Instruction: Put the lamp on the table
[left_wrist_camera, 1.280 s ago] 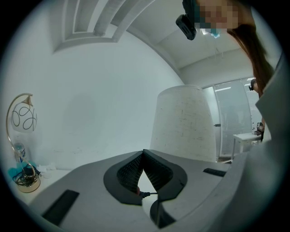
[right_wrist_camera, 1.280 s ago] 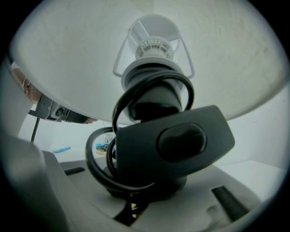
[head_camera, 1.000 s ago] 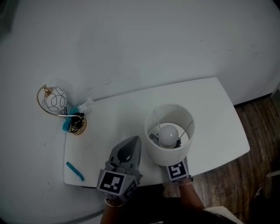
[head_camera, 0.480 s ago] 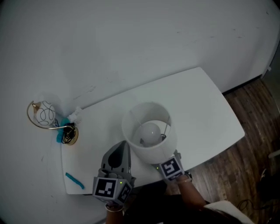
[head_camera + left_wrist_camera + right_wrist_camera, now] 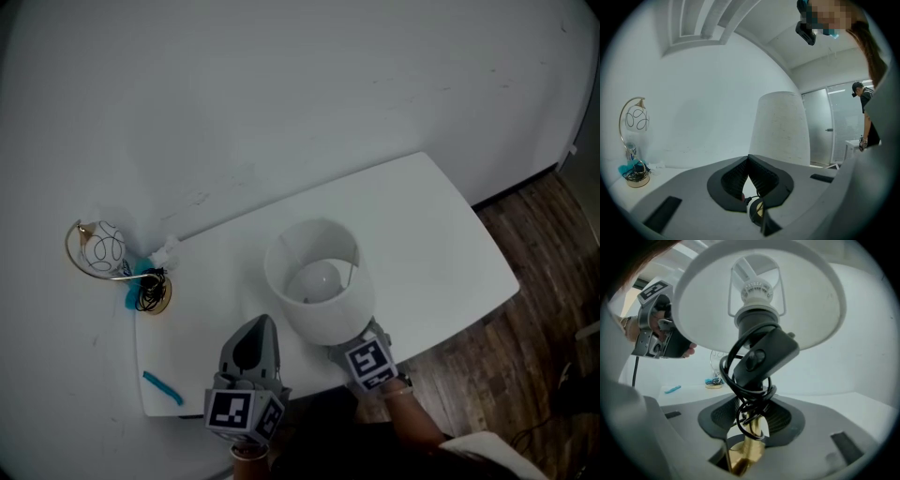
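Observation:
The lamp has a white drum shade (image 5: 319,281) with a bulb inside and stands upright over the near side of the white table (image 5: 441,225). In the right gripper view, black cord with a switch (image 5: 759,357) is wound round its brass stem (image 5: 752,439). My right gripper (image 5: 752,420) has just been opening its jaws. The stem stands between them with gaps at both pads. In the head view the shade hides those jaws and the lamp's foot. My left gripper (image 5: 261,326) is shut and empty, left of the lamp, whose shade (image 5: 780,129) is ahead of it.
A small gold arc lamp with a white globe (image 5: 101,248) and a coil of black cord (image 5: 150,292) sit at the table's far left corner. A blue strip (image 5: 161,387) lies near the front left edge. Wooden floor (image 5: 534,309) lies to the right. A wall runs behind the table.
The head view has swung. The lamp and my right gripper now sit further left along the table's near side. My left gripper has drawn back toward the near edge.

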A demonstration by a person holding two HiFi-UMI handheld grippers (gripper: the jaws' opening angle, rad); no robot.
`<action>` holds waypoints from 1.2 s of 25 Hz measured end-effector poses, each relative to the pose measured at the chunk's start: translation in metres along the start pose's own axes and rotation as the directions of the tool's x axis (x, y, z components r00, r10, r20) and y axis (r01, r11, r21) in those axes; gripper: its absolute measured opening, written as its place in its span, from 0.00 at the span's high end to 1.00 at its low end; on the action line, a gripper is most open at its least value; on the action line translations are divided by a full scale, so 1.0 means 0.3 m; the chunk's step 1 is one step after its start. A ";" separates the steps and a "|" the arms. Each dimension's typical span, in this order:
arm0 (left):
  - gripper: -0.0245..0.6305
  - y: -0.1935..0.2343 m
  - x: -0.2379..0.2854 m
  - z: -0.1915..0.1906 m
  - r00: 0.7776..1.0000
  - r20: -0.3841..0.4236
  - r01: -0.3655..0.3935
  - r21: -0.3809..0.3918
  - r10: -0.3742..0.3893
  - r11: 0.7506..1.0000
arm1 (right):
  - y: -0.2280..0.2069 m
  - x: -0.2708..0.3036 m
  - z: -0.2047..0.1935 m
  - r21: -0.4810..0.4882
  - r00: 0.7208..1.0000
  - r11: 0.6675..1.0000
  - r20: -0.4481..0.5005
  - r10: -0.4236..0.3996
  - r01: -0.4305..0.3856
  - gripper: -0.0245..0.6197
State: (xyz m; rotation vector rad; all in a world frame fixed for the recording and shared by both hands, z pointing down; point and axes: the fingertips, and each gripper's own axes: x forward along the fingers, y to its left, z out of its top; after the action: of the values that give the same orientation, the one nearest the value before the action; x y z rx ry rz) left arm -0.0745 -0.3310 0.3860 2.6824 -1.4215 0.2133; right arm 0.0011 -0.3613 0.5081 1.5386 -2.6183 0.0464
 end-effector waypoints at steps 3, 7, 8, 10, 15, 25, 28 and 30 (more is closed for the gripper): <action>0.97 -0.023 -0.028 -0.003 1.000 -0.001 -0.008 -0.003 0.008 1.000 | -0.014 -0.038 -0.020 0.036 1.000 0.999 -0.017 -0.017 0.018 0.72; 0.97 -0.038 -0.055 -0.002 1.000 0.005 -0.017 0.000 0.017 1.000 | -0.016 -0.101 -0.046 0.038 0.997 0.999 -0.065 -0.036 0.039 0.73; 0.97 -0.044 -0.064 -0.007 1.000 0.003 -0.020 -0.004 0.020 1.000 | -0.014 -0.118 -0.052 0.026 0.996 0.999 -0.075 -0.041 0.043 0.74; 0.97 -0.056 -0.083 -0.016 1.000 -0.001 -0.027 -0.015 0.027 1.000 | -0.011 -0.148 -0.058 0.013 0.995 0.998 -0.086 -0.053 0.054 0.75; 0.97 -0.098 -0.124 -0.024 0.999 0.010 -0.036 -0.037 0.036 0.999 | -0.020 -0.233 -0.071 -0.059 0.987 0.995 -0.133 -0.093 0.086 0.85; 0.97 -0.207 -0.226 -0.027 0.998 0.046 -0.045 -0.063 0.048 0.997 | 0.010 -0.426 -0.019 -0.103 0.987 0.990 -0.125 -0.105 0.093 0.96; 0.97 -0.243 -0.259 -0.023 0.997 0.052 -0.047 -0.047 0.050 0.998 | 0.024 -0.479 0.029 -0.087 0.989 0.991 -0.101 -0.109 0.100 0.96; 0.97 -0.261 -0.279 -0.018 0.997 0.059 -0.049 -0.038 0.051 0.998 | 0.031 -0.507 0.074 -0.068 0.991 0.992 -0.065 -0.113 0.109 0.96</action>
State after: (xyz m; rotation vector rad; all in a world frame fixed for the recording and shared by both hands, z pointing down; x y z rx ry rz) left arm -0.0566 -0.2181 0.3755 2.6471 -1.4955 0.1105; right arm 0.0646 -0.2264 0.4703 1.6276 -2.4531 0.0063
